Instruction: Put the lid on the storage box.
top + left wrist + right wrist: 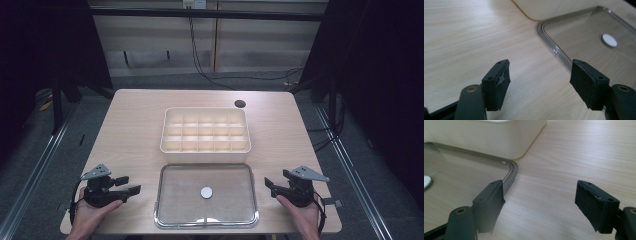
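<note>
A clear shallow tray lies at the table's near middle with one small white disc in its centre. Behind it stands a cream box divided into several compartments, which look bare. My left gripper rests on the table left of the tray, jaws open and nothing between them. In the left gripper view the tray's rim and the disc lie ahead to the right. My right gripper sits right of the tray, open too, with the tray's corner and the box's wall ahead.
A dark round hole marks the table's far right part. The wooden table has bare wood on both sides of the box. Cables run across the floor beyond the far edge.
</note>
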The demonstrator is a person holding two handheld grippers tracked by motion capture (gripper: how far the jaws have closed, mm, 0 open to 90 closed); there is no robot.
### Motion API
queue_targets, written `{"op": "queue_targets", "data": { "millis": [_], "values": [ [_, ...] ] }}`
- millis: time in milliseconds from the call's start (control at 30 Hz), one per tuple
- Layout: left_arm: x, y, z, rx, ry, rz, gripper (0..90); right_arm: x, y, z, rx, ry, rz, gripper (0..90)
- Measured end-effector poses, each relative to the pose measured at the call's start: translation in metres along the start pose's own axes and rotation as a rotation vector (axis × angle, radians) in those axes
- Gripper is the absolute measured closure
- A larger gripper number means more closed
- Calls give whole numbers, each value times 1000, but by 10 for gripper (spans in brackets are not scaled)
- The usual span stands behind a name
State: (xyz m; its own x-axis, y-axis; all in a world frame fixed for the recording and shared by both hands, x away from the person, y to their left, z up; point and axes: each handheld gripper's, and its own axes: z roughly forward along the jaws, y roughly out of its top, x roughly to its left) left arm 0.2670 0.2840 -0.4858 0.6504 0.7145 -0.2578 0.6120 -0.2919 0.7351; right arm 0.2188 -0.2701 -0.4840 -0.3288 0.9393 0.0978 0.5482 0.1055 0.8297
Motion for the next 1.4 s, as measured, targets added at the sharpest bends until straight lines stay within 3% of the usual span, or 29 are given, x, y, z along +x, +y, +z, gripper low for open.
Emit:
{"op": "queue_targets", "data": {
  "millis": [100, 233, 333, 367, 467, 600, 667, 700, 733, 867, 1067, 1100, 1133, 1233, 1333, 1400],
  "values": [
    [-2, 1, 1, 21, 8, 42, 341, -1, 1, -1, -3, 13, 7, 228],
    [-6, 2, -2, -11, -20, 86, 420, 0, 0, -4, -24, 7, 20, 234],
    [-7, 1, -3, -43, -33, 104, 455, 1, 0, -4, 2, 72, 62, 306],
    [-7, 1, -3, -43, -33, 104, 456, 1, 0, -4, 2, 72, 62, 306],
    [-11, 0, -3, -54, -19, 154, 459, 5, 3, -10, -1, 88, 82, 373],
    [-16, 3, -1, 19, -54, 118, 414, 11, 9, -13, 29, 96, 107, 422],
    [-16, 4, 0, 16, -67, 106, 435, 13, 10, -13, 41, 96, 98, 421],
    [-18, 5, -1, 27, -68, 120, 435, 16, 12, -13, 44, 93, 91, 414],
    [-19, 6, 0, 31, -86, 105, 428, 18, 14, -14, 41, 141, 89, 406],
    [-20, 9, 2, 23, -108, 63, 428, 22, 18, -10, 66, 183, 90, 398],
    [-26, 15, 1, 18, -124, 59, 458, 27, 25, -4, 91, 191, 73, 398],
    [-26, 16, 1, 17, -133, 61, 463, 28, 27, -3, 91, 190, 74, 398],
    [-27, 20, 1, 9, -169, 45, 466, 29, 31, -1, 85, 194, 70, 400],
    [-31, 26, 3, 37, -167, 63, 463, 29, 36, 2, 83, 191, 70, 434],
    [-37, 37, 4, 44, -133, 104, 456, 31, 44, 7, 81, 194, 72, 442],
    [-37, 40, 6, 50, -130, 104, 455, 31, 46, 8, 79, 197, 69, 443]
  ]
}}
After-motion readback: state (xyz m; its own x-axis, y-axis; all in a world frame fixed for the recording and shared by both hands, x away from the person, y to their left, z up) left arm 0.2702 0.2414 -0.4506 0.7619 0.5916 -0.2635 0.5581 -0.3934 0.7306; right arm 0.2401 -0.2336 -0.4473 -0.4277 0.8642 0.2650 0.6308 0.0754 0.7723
